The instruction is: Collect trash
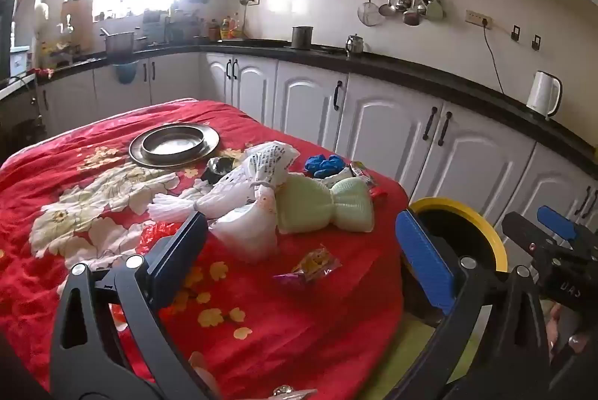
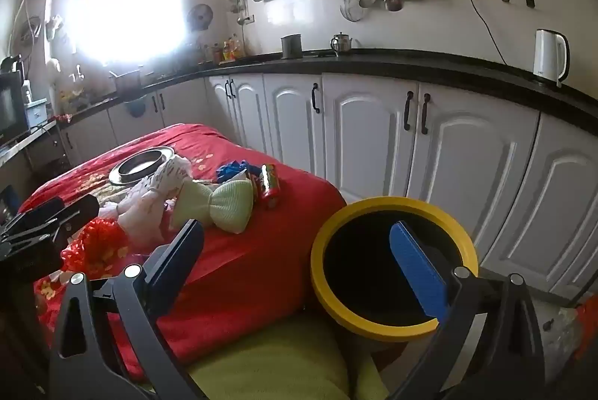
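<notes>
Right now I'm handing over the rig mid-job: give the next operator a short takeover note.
Left gripper: open, empty, over the red cloth.
Right gripper: open, empty, near the yellow-rimmed bin beside the table.
Trash on the cloth: white foam nets, green foam net, blue glove, small wrapper, red wrapper.
Done: nothing visibly collected; the bin's inside is too dark to tell.
Left: all of it.

"DAS" on right gripper (image 1: 553, 239)

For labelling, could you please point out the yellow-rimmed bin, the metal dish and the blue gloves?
yellow-rimmed bin (image 2: 338, 218): right wrist view, far rim.
metal dish (image 1: 173, 140): left wrist view, inner rim.
blue gloves (image 1: 323, 163): left wrist view, middle.
</notes>
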{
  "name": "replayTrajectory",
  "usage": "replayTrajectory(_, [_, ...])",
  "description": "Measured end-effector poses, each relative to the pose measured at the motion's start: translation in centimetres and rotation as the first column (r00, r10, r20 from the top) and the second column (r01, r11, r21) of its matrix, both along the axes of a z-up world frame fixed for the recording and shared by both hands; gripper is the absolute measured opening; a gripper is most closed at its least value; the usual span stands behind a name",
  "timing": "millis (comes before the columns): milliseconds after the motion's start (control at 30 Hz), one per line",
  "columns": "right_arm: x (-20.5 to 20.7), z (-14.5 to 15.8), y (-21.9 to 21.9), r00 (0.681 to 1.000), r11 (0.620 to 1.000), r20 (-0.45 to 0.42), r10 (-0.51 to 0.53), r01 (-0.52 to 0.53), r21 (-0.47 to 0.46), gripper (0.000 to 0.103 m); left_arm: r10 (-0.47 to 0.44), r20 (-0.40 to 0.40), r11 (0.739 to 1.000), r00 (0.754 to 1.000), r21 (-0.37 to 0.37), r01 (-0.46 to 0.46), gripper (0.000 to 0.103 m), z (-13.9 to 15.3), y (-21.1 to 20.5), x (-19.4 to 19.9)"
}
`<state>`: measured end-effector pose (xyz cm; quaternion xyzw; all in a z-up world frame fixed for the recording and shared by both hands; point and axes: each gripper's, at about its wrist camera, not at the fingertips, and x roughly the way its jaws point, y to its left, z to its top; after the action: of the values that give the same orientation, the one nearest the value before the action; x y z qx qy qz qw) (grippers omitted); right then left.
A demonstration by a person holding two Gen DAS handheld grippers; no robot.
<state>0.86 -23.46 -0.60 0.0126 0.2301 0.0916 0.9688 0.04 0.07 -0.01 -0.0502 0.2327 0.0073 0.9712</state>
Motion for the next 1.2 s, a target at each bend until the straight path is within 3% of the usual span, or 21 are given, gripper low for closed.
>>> replayTrajectory(1200, [-0.28, 0.07, -0.26, 1.0, 1.0, 0.013, -0.006, 0.006, 0.007, 0.097, -0.006, 0.01, 1.0, 1.0, -0.007, 0.006, 0.093, 0.02, 0.24, 0.14])
